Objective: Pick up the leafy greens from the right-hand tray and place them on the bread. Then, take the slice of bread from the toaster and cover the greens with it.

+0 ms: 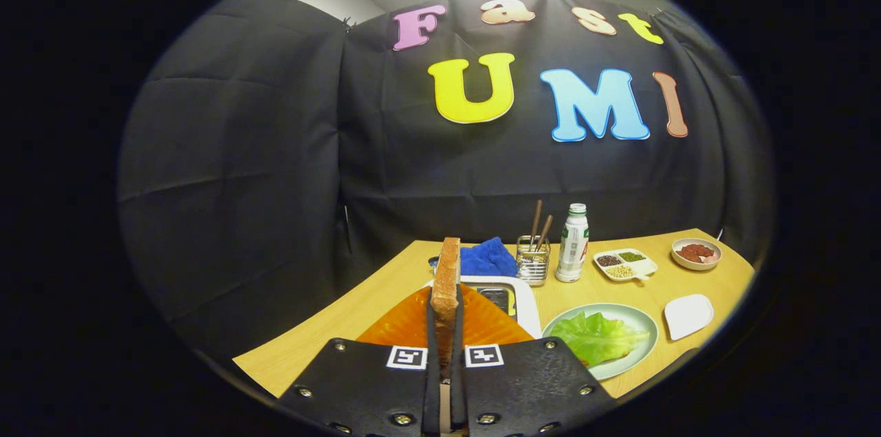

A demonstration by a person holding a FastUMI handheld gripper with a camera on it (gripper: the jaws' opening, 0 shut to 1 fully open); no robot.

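Black cloth backed the wooden table (330, 327). My claw (445, 347) was closed on one upright slice of bread (447, 285), edge-on between both fingers, held above the orange tray (406, 323) and white toaster (526, 299). One green plate (637, 320) near the front edge carried the leafy greens (595, 337); I could not tell whether bread lay under them.

Risks, as I judged them: the thin slice could crumble or pivot in the pinch, or land skewed and drag the greens off.

Count: one bottle (572, 244), one chopstick holder (533, 261), one blue cloth (487, 259), one divided dish (625, 263), one small bowl (696, 253), one white dish (688, 315).
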